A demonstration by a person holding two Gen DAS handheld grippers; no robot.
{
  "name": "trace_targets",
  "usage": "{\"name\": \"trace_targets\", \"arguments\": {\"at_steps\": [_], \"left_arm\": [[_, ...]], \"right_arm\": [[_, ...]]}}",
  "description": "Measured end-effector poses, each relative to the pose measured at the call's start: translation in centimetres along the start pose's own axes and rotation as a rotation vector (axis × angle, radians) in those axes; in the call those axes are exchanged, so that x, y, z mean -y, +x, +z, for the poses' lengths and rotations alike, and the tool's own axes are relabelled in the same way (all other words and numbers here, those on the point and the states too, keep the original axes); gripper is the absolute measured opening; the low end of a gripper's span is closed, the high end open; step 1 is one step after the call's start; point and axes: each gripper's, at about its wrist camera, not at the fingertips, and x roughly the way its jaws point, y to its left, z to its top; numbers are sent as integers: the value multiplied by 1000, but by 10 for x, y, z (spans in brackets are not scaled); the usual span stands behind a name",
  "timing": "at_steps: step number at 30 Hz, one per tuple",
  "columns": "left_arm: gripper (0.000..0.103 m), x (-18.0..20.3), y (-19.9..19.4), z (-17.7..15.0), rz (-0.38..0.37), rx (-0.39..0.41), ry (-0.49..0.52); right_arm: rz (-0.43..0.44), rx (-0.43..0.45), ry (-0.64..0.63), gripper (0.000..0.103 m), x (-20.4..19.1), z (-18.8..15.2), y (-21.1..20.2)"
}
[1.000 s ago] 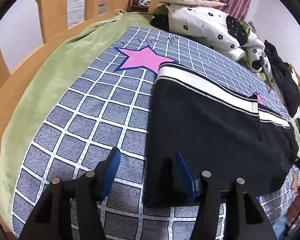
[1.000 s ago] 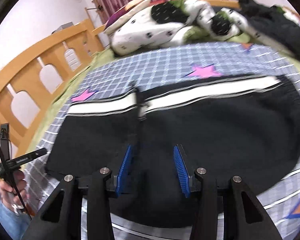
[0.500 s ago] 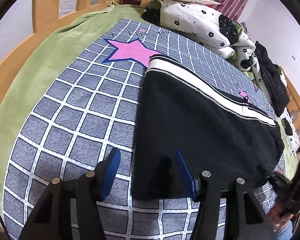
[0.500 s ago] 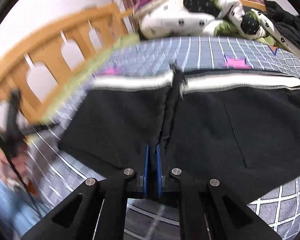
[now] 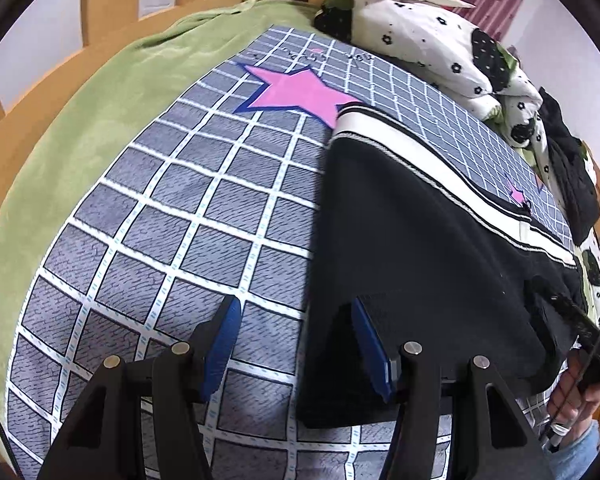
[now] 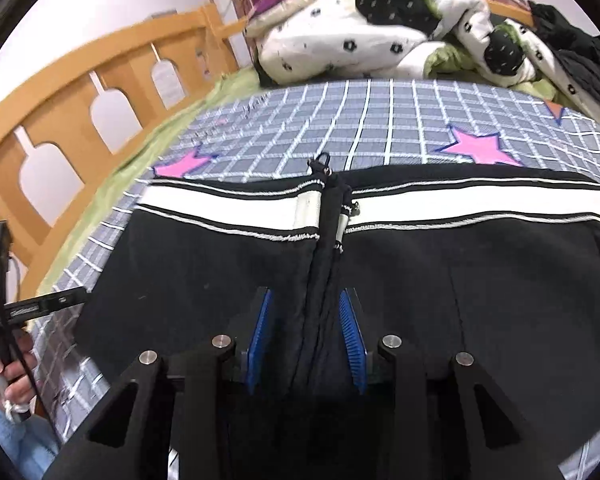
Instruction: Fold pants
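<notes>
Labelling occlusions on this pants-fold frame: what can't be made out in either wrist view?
- Pants, near hem: right wrist view, hidden behind the right claw and its body.
- Pants' right end: left wrist view, cut off by the lens edge and the person's hand.
- Whether the right claw's pads touch the raised centre fold: not clear; its jaws have just been opening.
- Writing on the bedsheet: both views, too small.

One pair of black pants (image 6: 204,280), two pink stars (image 6: 480,148), one spotted duvet (image 6: 340,44).

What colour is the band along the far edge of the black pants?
The wide band is white, edged with thin black-and-white stripes; the right wrist view shows it best.
</notes>
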Motion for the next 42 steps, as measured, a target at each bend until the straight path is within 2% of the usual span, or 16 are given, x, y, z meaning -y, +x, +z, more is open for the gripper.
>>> {"name": "trace_targets", "arguments": {"at_steps": [2,5,7,9,11,15,17,22,25,29,31,33,35,37,39,42], "left_arm": [[56,-3,0,0,-5,-1,-14],[56,-5,-1,1,-20,-3,-27],[55,-6,-1,1,-27,-7,-32],[55,-6,0,1,-29,-10,-32],[55,-4,1,1,-26,-11,-24],[56,-1,0,-1,-34,-12,-8],[55,1,-1,-2,-47,-13,1],[55,2,-3,-12,-95,-27,24],[55,4,6,-19,-162,-70,16],[55,12,14,-21,-153,-41,9],[46,21,16,-19,-128,-41,14],[27,31,14,-16,-49,-16,26],[21,45,4,-14,9,22,84],[19,66,-14,-11,61,91,168],[19,85,-37,-8,44,172,196],[18,119,-64,1,-23,229,226]], "right_arm": [[-10,-32,-12,16,-3,2,13],[-86,-45,-81,8,-13,-1,23],[-84,13,-114,6,-16,-2,8],[-18,85,-39,6,-4,2,-11],[-23,74,12,4,5,7,-9],[-94,-25,-26,5,5,-1,21],[-110,-22,-39,8,3,-4,23],[-61,6,56,20,15,-10,-10],[-121,9,11,23,22,-24,-33],[-211,14,-19,30,45,-50,-68],[-243,9,-11,30,62,-61,-83],[-257,9,-3,30,82,-70,-98],[-281,32,3,31,99,-74,-109],[-323,73,22,31,119,-74,-122],[-300,85,60,30,138,-72,-130],[-275,101,122,31,169,-68,-139]]}}
